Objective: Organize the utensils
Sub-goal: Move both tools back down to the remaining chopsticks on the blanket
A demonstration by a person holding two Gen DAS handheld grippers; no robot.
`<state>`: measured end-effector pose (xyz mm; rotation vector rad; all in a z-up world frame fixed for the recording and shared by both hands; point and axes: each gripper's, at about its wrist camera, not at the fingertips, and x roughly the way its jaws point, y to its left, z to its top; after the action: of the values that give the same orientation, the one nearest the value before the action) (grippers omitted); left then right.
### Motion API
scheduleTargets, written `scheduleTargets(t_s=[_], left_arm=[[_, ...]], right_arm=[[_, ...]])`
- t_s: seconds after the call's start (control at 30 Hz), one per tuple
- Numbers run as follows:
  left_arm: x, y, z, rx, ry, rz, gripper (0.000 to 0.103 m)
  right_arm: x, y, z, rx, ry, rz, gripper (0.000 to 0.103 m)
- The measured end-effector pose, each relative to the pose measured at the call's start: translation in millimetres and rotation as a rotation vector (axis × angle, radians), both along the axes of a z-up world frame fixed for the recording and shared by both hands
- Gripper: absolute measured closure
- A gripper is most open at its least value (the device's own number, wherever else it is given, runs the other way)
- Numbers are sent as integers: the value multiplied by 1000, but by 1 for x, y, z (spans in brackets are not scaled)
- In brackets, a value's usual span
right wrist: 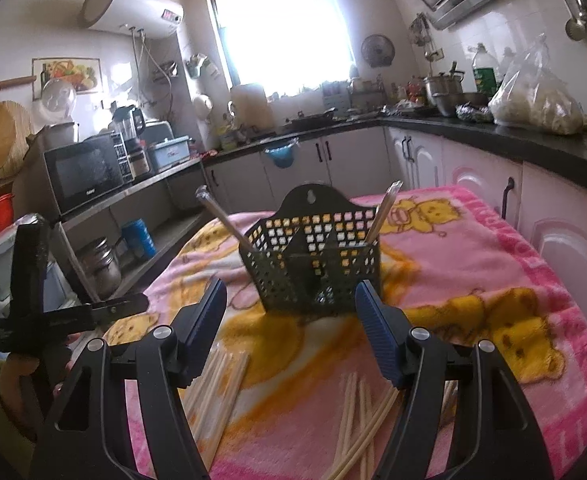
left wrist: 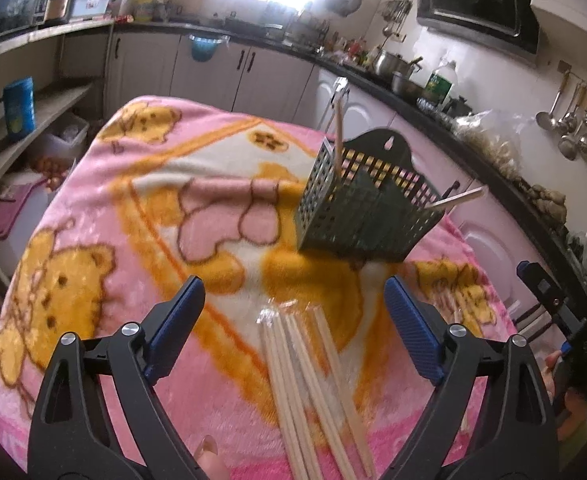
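Note:
A dark green perforated utensil basket [left wrist: 365, 204] [right wrist: 313, 264] stands on a pink bear-print blanket [left wrist: 141, 208] [right wrist: 473, 264]. Two wrapped chopsticks stick out of it, one [left wrist: 338, 136] [right wrist: 221, 216] at its left end and one [left wrist: 459, 197] [right wrist: 382, 212] at its right end. My left gripper [left wrist: 295, 316] is open above a loose bundle of pale chopsticks [left wrist: 305, 384] lying between its fingers, pads apart from them. My right gripper [right wrist: 293, 320] is open and empty, short of the basket. Two loose chopstick piles [right wrist: 217, 384] [right wrist: 361, 420] lie under it.
Kitchen counters and white cabinets [right wrist: 473, 176] wrap the back and right. Shelves with a microwave [right wrist: 85, 176] and jars stand left of the table. One of the left gripper's fingers [right wrist: 29, 256] shows at the left edge of the right wrist view. Ladles [left wrist: 573, 124] hang on the wall.

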<state>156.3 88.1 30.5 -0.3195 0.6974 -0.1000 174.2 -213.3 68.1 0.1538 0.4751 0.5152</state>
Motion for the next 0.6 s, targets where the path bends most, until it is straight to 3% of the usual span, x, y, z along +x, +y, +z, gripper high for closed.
scheduleTargets(t_s=[0.47, 0.6], left_arm=[[7, 1, -53, -48, 175, -28, 40], [11, 2, -71, -55, 220, -21, 50]], right_arm=[[14, -3, -53, -123, 219, -47, 38], [16, -5, -67, -130, 257, -47, 38]])
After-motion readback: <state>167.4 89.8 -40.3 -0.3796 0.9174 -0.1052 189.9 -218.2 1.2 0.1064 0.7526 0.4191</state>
